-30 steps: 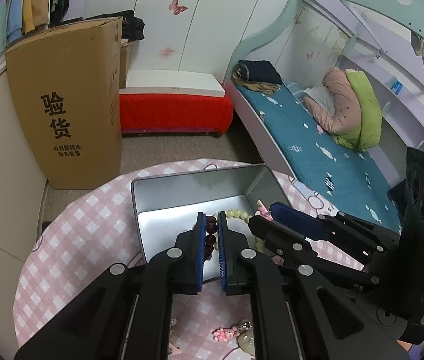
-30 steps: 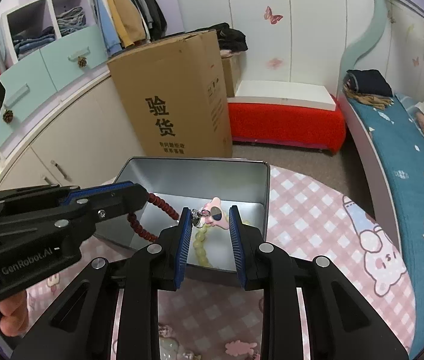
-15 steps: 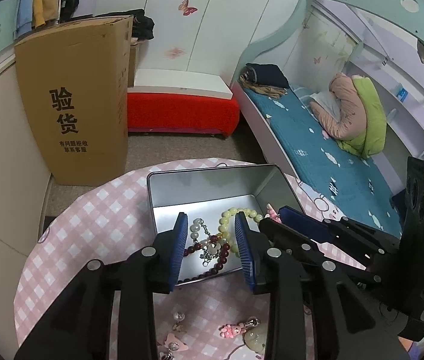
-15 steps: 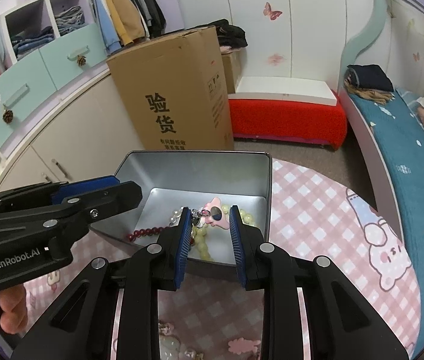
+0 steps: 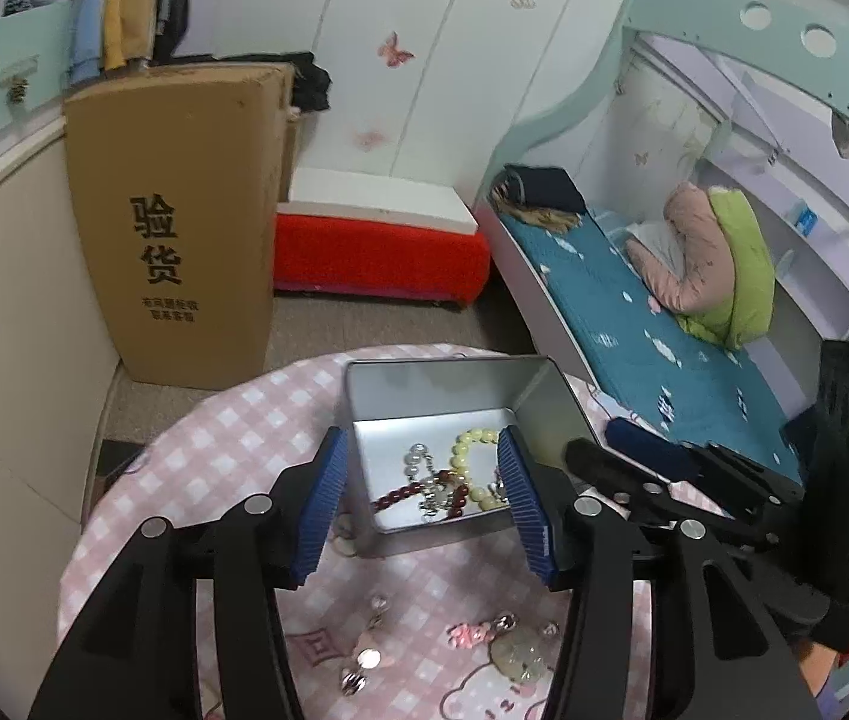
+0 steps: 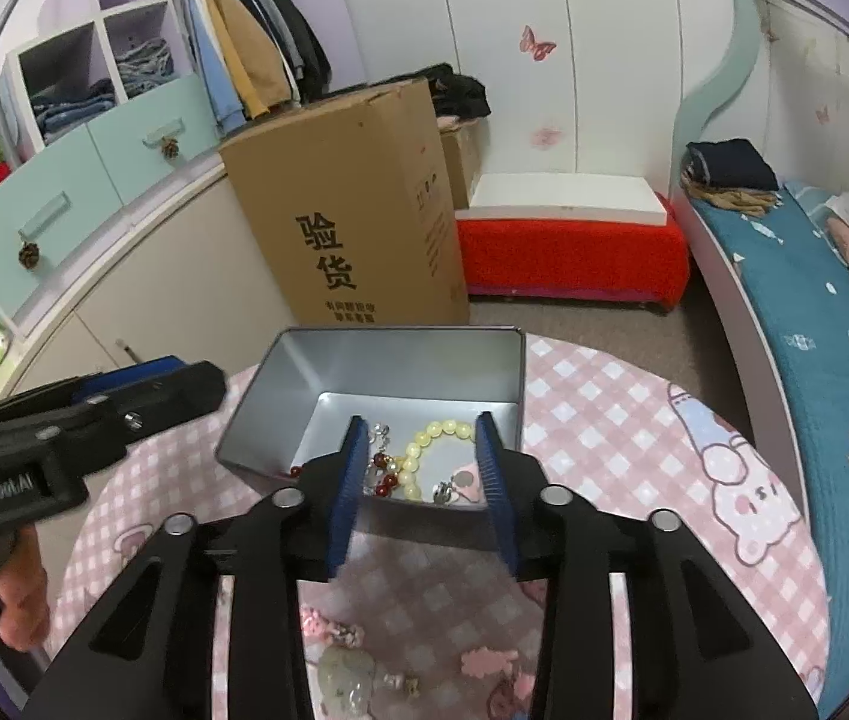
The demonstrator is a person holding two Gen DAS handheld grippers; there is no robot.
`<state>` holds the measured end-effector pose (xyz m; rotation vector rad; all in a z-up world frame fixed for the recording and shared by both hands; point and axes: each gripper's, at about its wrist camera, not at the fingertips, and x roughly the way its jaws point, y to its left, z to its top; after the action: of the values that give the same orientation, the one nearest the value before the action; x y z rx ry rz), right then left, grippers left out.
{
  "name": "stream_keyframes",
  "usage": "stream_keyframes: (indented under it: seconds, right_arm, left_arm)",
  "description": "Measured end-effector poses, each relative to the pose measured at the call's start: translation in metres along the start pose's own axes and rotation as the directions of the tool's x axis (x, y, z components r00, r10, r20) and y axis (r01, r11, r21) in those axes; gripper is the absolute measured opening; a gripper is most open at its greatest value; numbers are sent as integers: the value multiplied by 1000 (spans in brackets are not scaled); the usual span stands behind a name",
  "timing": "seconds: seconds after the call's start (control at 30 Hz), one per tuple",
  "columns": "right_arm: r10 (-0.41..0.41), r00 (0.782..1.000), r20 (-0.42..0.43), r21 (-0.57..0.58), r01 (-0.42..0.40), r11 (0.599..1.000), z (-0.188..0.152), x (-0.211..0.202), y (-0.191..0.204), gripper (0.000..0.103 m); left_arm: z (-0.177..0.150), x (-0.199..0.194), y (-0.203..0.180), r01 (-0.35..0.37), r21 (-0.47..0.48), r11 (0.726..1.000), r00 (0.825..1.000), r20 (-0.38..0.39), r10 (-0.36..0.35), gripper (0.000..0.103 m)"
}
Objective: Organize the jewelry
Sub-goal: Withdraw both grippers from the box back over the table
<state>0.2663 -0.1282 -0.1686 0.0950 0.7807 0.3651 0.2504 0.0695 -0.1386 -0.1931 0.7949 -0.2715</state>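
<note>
Both tongs hover over the pink checked table (image 5: 196, 456), and both are spread wide with nothing between the pads. The left gripper (image 5: 424, 492) frames the near end of the silver tin (image 5: 442, 384), its 2 blue pads sitting either side of the box's front corner. Inside the tin, right in that gap, lies a dark red bead bracelet (image 5: 406, 495) tangled with a pale yellow bead bracelet (image 5: 472, 444) and a silvery pearl piece (image 5: 418, 459). From the right wrist, the right gripper (image 6: 421, 474) straddles the tin's (image 6: 400, 360) front wall too, with the yellow beads (image 6: 430, 438) and red beads (image 6: 385, 480) just beyond its tips, and a small clip earring (image 6: 460, 483) close by the right pad. Still out on the cloth, nearer than the tin: a pale jade pendant (image 5: 517, 654) with a pink charm (image 5: 472, 636) beside it, and small silver earrings (image 5: 364, 660) between the left fingers' arms.
</note>
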Motion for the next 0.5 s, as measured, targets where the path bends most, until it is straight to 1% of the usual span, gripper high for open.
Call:
stream_keyframes:
  seconds: [0.07, 0.23, 0.4, 0.5]
  right_arm:
    - [4, 1000, 11, -3, -4, 1000, -2, -11, 1, 41]
    - [3, 999, 39, -4, -3, 1000, -11, -36, 2, 46]
    - [-4, 999, 45, 9, 4, 1000, -27, -54, -1, 46]
    - [-17, 999, 41, 20, 16, 1000, -39, -60, -5, 49]
  left_arm:
    - [-4, -15, 5, -11, -9, 1000, 1000, 27, 12, 59]
    - [-18, -43, 14, -61, -10, 998, 996, 72, 61, 59]
    - [-39, -57, 19, -107, -8, 994, 991, 80, 107, 60]
    - [-56, -54, 22, -111, -3, 994, 992, 55, 111, 60]
